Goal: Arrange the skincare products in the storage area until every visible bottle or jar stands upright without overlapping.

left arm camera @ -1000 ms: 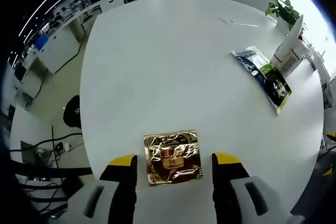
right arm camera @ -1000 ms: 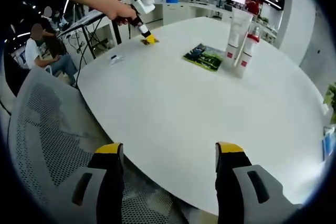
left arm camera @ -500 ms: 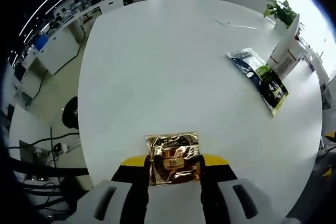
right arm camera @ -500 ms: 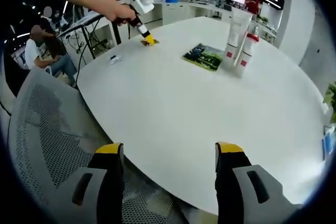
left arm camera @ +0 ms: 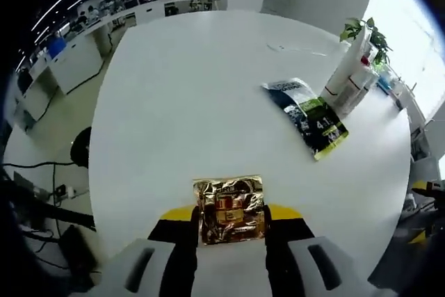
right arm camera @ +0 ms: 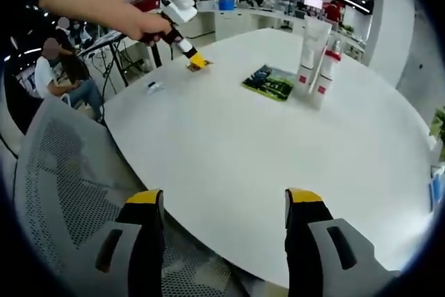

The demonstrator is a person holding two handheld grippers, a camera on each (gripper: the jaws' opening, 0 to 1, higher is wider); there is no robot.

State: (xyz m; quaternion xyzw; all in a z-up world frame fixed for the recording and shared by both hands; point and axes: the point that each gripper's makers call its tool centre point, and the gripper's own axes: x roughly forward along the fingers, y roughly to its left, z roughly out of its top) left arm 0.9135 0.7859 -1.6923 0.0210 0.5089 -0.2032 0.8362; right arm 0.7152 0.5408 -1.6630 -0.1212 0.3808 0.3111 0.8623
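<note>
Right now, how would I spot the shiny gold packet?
Find the big round white table. At its near edge, the left gripper clamps a crinkled gold foil sachet. Unlike the flat blue-and-green sachet beside the tall white bottles, it is metallic gold.

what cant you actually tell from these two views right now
- Gold sachet, left gripper view: its near edge sits between the closed jaws, hidden; print too small to read.
- White tubes, right gripper view: labels too small; in the left gripper view window glare washes them out.
- Small item near the table edge, right gripper view: too small to identify.
</note>
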